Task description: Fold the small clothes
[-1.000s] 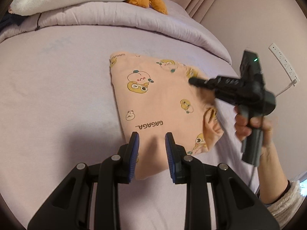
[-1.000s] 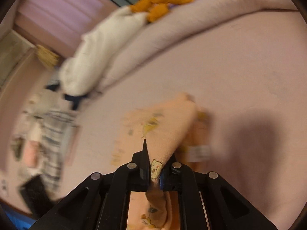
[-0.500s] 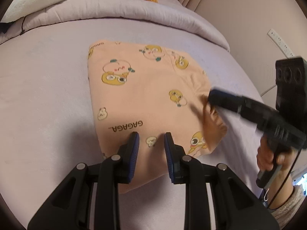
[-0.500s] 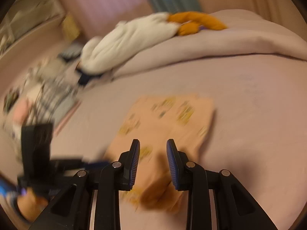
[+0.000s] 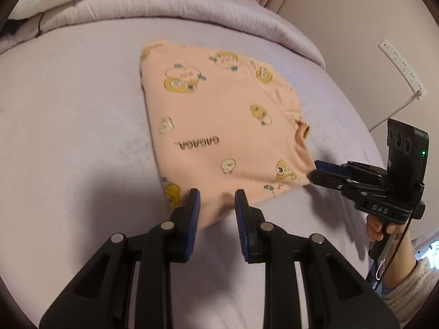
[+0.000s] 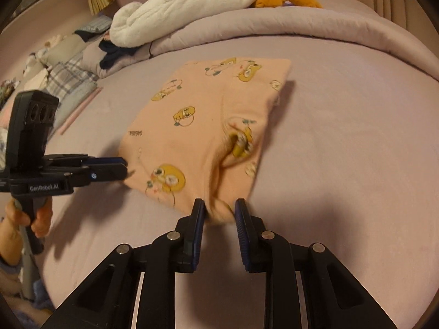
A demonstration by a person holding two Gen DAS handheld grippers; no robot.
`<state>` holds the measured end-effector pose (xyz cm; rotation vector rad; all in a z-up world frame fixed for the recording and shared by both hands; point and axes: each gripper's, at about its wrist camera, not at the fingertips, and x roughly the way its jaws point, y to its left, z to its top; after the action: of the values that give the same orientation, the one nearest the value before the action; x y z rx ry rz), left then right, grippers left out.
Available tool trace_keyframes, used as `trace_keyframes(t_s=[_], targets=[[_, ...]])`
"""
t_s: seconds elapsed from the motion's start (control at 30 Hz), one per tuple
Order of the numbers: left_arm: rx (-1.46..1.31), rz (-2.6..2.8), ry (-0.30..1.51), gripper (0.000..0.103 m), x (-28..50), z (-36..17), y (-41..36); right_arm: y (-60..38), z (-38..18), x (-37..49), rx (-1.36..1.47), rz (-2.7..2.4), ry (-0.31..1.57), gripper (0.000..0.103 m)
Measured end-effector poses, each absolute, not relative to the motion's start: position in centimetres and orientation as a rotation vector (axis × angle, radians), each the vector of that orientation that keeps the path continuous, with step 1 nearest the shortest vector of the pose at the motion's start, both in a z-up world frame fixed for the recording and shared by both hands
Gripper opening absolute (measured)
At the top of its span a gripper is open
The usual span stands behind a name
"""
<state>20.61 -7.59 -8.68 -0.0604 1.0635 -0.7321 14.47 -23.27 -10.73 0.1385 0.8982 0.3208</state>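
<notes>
Bed: a lilac sheet is filling both views, with a rolled lilac duvet running across the far side toward twelve o'clock.

Garment: the peach printed top is lying flat on the sheet, already doubled over; in the left wrist view it is sitting just above centre, its near hem trailing toward six o'clock.

Left gripper: it is hovering over the near hem with the jaws standing a little apart, cloth showing in the gap but the pads not pressing on it.

Right gripper: its jaws have just been opening and then easing narrower, and they are now parted with a puckered corner of the garment sitting between them, no clamp showing; from the left wrist view it is coming in at three o'clock, at the garment's corner.

Handling: looking light, soft and floppy, so it is likely going to sag and crease once lifted, with no fragility to worry about.

Where to grip: the two near corners of the hem are looking best, pinching through both layers so the fold is staying together.
</notes>
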Motion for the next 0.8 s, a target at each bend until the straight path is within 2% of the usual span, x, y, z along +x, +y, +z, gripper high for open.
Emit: trace_keyframes(t_s=[0.23,0.4,0.63,0.8], targets=[[-0.109,-0.680,0.994,0.025,24.7,-6.9,-8.9,-24.3,-8.2,15.8,0.237,0.349,0.753,0.026],[-0.162,-0.618,1.001,0.025,30.3,-7.7,-10.6,-23.0,-8.3,17.3,0.273,0.406,0.728,0.026],[-0.195,-0.543,1.045,0.023,35.6,-9.4,-12.1,-17.0,-10.7,17.5,0.159,0.564,0.824,0.026],[-0.196,-0.505,1.031,0.025,37.1,-9.4,-12.0,-16.5,-12.0,16.9,0.155,0.587,0.879,0.026]])
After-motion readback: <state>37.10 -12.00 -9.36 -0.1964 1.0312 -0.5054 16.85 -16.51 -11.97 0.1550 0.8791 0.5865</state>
